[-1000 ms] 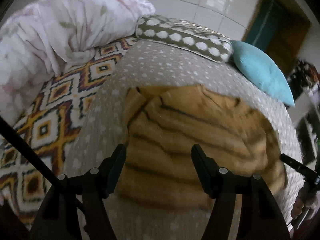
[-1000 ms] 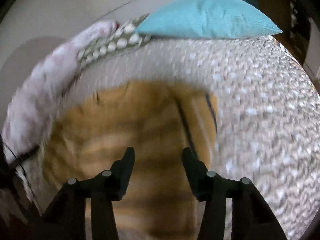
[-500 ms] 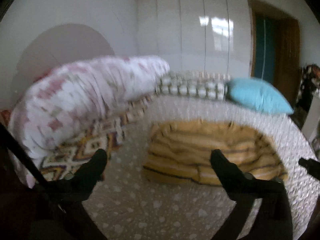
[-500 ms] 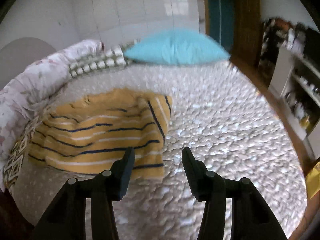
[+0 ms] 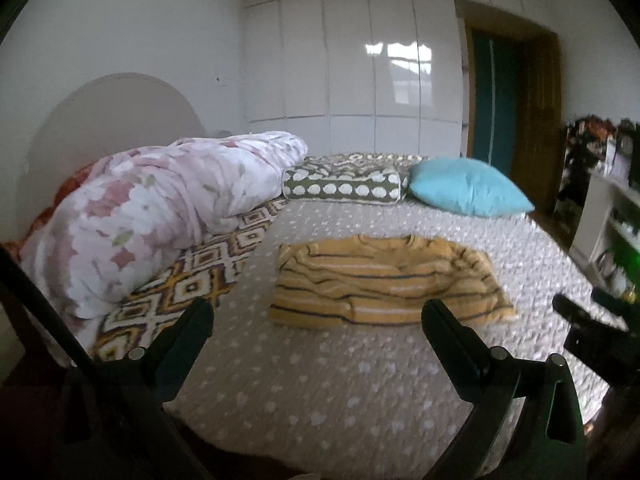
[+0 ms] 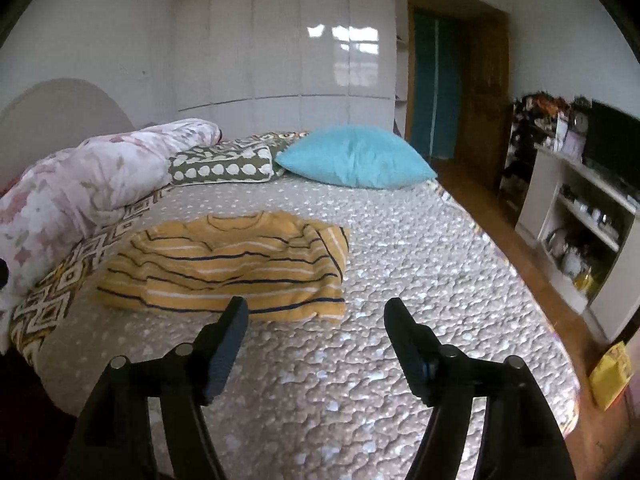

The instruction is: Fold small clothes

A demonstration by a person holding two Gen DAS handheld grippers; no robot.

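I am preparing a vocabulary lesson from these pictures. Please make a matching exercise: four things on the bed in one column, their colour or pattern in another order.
Things:
1. folded knitted sweater
2. plump square pillow
3. flat rectangular cushion
4. rolled-up soft quilt

Colours:
a. olive with white dots
b. pink and white floral
c. yellow with dark stripes
d. plain turquoise

Pairs: 1-c, 2-d, 3-a, 4-b

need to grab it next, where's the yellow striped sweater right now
The yellow striped sweater lies folded on the dotted grey bedspread, mid-bed in both wrist views, with the patterned blanket to its left and the turquoise pillow behind it.
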